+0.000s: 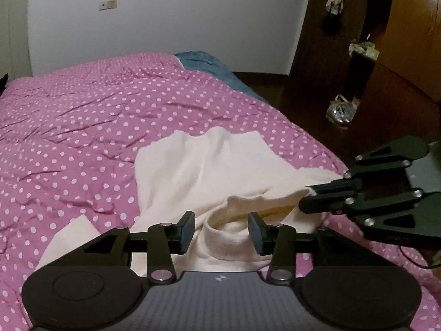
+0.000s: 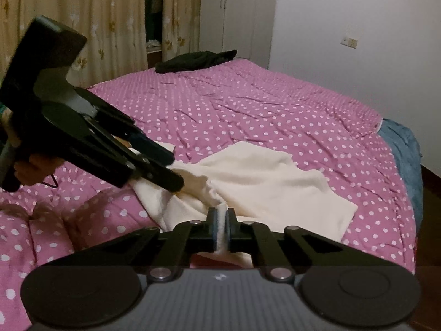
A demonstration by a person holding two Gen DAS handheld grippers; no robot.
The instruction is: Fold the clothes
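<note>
A cream turtleneck sweater point(image 1: 204, 165) lies rumpled on the pink polka-dot bedspread point(image 1: 82, 115), its collar point(image 1: 223, 237) toward me. My left gripper point(image 1: 222, 230) is open, its fingers on either side of the collar, holding nothing. My right gripper point(image 2: 222, 222) is shut on a fold of the sweater point(image 2: 261, 182) near its shoulder; it also shows at the right of the left wrist view point(image 1: 311, 195), pinching the cloth edge. The left gripper appears in the right wrist view point(image 2: 173, 171), its tips over the sweater.
A black garment point(image 2: 195, 60) lies at the bed's far corner. A blue blanket point(image 1: 217, 71) hangs off the bed's far edge. Dark wooden furniture point(image 1: 358, 63) and a bag point(image 1: 340, 111) on the floor stand beyond the bed. Curtains point(image 2: 96, 22) hang behind.
</note>
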